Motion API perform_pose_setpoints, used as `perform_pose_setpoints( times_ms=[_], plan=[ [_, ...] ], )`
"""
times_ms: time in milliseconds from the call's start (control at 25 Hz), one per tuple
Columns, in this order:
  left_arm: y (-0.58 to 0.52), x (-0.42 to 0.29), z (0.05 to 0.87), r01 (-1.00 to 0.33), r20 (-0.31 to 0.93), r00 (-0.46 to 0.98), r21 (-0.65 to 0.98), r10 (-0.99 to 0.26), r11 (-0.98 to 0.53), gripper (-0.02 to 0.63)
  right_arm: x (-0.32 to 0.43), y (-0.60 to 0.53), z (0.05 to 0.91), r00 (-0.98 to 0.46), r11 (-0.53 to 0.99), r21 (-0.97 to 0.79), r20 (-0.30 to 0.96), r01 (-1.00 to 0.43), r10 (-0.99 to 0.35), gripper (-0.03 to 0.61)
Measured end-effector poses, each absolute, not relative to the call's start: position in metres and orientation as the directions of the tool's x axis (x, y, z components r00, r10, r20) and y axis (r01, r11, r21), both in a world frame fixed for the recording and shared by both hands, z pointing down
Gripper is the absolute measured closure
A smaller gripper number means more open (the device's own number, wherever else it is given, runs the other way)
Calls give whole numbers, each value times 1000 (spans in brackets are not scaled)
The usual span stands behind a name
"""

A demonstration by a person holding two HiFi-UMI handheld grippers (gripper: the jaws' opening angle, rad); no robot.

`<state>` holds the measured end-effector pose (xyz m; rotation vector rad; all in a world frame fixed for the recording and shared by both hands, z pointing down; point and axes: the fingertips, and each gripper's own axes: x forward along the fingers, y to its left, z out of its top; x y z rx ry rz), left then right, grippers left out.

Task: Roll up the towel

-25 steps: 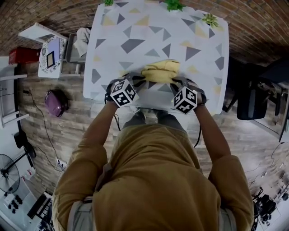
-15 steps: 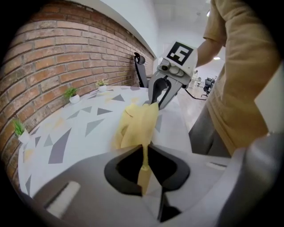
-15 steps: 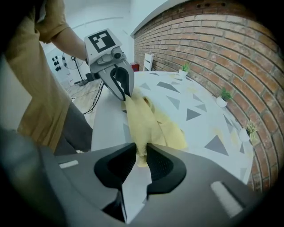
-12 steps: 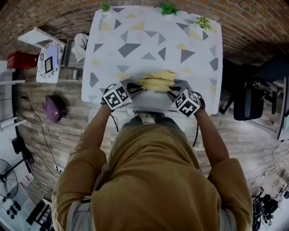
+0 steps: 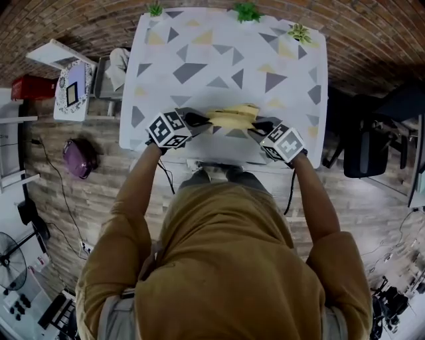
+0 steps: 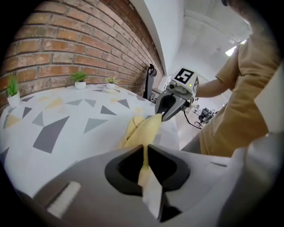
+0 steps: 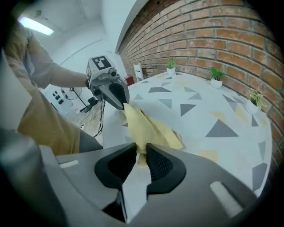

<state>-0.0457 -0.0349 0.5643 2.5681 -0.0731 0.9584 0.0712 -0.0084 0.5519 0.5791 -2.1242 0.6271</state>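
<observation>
A yellow towel hangs stretched between my two grippers near the front edge of the table, its far part still lying bunched on the tabletop. My left gripper is shut on the towel's left end, and the cloth runs up between its jaws. My right gripper is shut on the right end, with the towel pinched between its pads. Each gripper shows in the other's view: the right gripper and the left gripper both bite the lifted edge.
The table wears a white cloth with grey and yellow triangles. Three small potted plants stand along its far edge by the brick wall. A chair is at the right, and a stool and a purple bag at the left.
Both grippers have risen and rolled, lifting the towel's near edge off the table and drawing it into a flatter, stretched band. The bunched heap looks thinner than before.
</observation>
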Motion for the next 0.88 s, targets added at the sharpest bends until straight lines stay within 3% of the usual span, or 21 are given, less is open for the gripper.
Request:
perform_pose_setpoints(
  times_ms=[240,880],
  plan=[
    [-43,-42,562,-217,603,793,416,89,-883,532,79,-17,553,-584,740,-309,800,-598,-138,506],
    [-37,-36,571,-239,617,786,326,14,-915,532,83,-16,555,-628,682,-387,766,-620,-137,506]
  ],
)
